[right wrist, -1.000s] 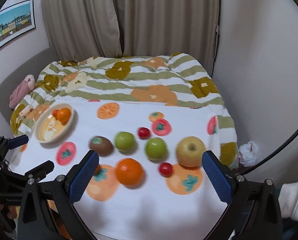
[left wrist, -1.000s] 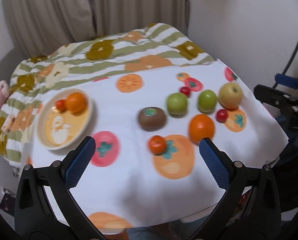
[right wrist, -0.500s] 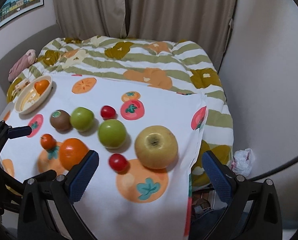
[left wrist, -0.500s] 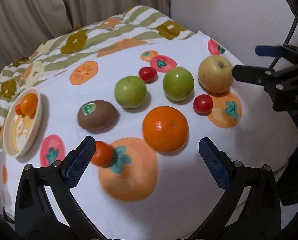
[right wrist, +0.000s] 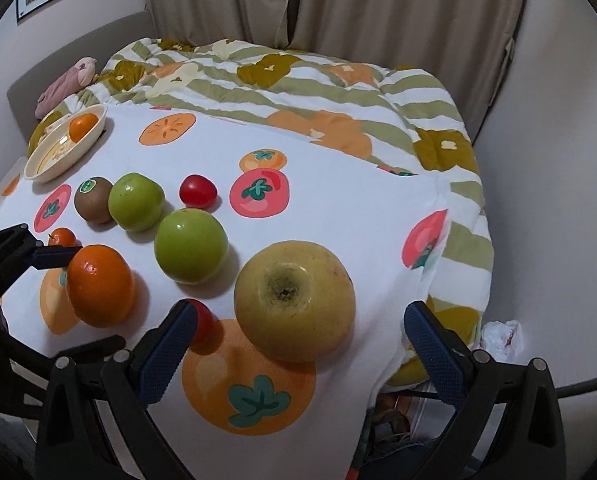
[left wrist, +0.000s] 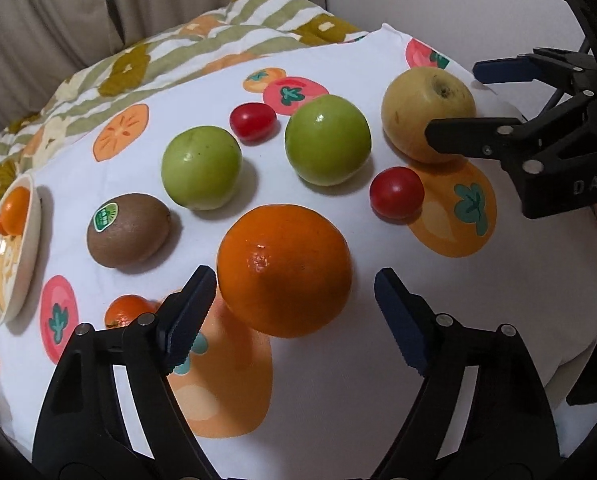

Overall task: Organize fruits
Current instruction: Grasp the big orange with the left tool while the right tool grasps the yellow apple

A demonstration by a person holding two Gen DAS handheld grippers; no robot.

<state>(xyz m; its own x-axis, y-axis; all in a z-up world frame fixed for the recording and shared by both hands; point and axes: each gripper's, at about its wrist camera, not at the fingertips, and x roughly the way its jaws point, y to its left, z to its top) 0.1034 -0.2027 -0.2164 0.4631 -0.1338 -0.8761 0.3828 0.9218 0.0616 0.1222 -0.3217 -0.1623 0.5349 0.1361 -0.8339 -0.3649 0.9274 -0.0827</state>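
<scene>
A large orange (left wrist: 284, 270) lies on the fruit-print cloth between the fingers of my left gripper (left wrist: 294, 278). Its jaws are closing; the left pad is almost at the peel and the right pad stands apart. A yellow apple (right wrist: 294, 304) sits between the fingers of my right gripper (right wrist: 300, 312), whose jaws are closing slightly and do not touch it. In the left wrist view the right gripper (left wrist: 454, 100) straddles the same yellow apple (left wrist: 414, 100). Two green apples (left wrist: 201, 168) (left wrist: 327, 140), a kiwi (left wrist: 128, 230), two cherry tomatoes (left wrist: 253, 120) (left wrist: 396, 192) and a small mandarin (left wrist: 124, 312) lie around.
A cream bowl (right wrist: 94, 132) holding a mandarin stands at the far left of the cloth. A striped quilt (right wrist: 298, 76) lies behind it, with a pink soft toy (right wrist: 64, 84) at its left. The cloth's edge drops off at the right, above a crumpled white wad (right wrist: 500, 336).
Both grippers have come down and forward onto the fruit. The orange now sits between the left fingers and the yellow apple between the right ones. The left jaws have narrowed.
</scene>
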